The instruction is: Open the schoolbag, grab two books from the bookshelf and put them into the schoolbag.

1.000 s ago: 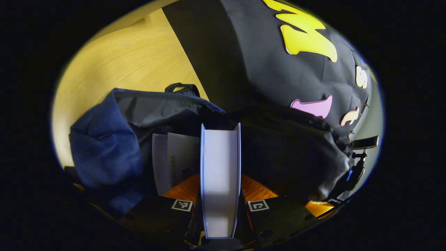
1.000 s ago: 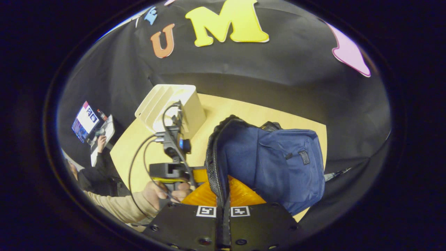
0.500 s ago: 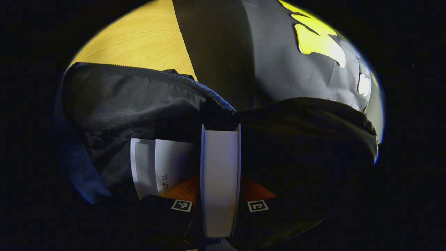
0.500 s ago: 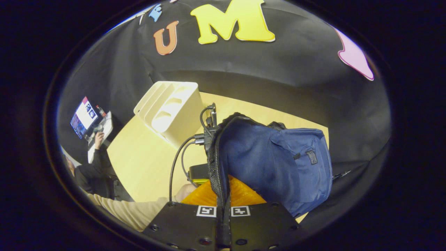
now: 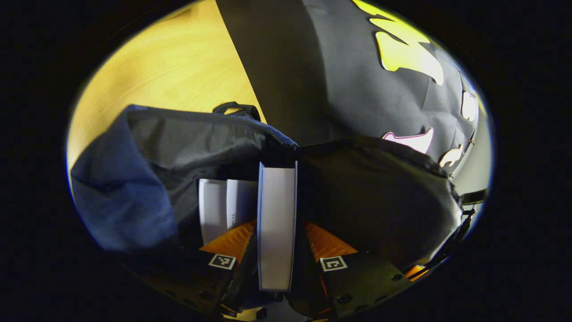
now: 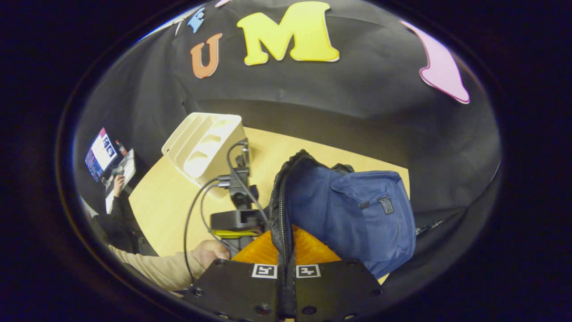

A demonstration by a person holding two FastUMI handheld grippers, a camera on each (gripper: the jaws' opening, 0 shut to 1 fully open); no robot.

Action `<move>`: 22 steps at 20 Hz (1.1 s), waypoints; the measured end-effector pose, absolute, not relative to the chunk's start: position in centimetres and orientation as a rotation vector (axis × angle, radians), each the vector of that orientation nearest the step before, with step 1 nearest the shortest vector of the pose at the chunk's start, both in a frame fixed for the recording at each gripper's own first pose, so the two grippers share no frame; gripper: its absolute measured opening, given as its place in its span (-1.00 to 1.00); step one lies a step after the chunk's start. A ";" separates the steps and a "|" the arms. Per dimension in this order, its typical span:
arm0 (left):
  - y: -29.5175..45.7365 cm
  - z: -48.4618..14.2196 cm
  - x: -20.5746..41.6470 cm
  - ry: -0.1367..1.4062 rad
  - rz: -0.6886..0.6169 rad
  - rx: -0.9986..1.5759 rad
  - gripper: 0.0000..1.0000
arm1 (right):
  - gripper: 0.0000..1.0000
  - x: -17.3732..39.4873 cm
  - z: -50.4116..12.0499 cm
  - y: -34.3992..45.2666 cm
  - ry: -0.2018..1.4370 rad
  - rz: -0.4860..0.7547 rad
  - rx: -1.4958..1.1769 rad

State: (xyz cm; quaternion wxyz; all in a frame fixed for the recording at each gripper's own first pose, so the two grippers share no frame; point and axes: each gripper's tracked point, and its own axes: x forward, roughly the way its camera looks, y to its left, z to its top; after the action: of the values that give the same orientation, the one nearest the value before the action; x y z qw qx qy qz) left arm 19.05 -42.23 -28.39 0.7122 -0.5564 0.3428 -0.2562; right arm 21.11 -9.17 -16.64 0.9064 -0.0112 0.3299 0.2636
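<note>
The left gripper view looks steeply down, very close, into the open blue fabric schoolbag point(image 5: 120, 197). The right gripper view faces the booth wall across the light wooden desk point(image 6: 165, 210). Both share the schoolbag point(image 6: 357, 214).

Looking like a recording booth / lab setup, not a home. Black cloth wall point(image 6: 357, 103) is hanging round a pale wood counter point(image 6: 165, 210), w/ nothing homely standing about. A person's hand point(image 6: 208, 252) in a beige sleeve point(image 6: 149, 270) is gripping a handheld rig w/ cables point(image 6: 196, 210) trailing off it. At the far left edge another person is sitting at a desk w/ a lit screen point(image 6: 99, 153). A cream bookshelf point(image 6: 201, 150) is sitting on the counter as a staged prop.
</note>
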 end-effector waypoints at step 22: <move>-15.4 -13.9 3.9 0.633 -0.364 -0.358 0.08 | -0.99 19.8 -21.5 -6.6 0.723 0.265 0.034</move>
State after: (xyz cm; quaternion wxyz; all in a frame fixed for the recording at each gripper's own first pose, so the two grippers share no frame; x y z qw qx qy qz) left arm 3.87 -15.44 -13.89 0.9185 -0.1742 0.3077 -0.1771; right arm 19.77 -6.62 -21.54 0.9267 0.0166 0.3526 0.1292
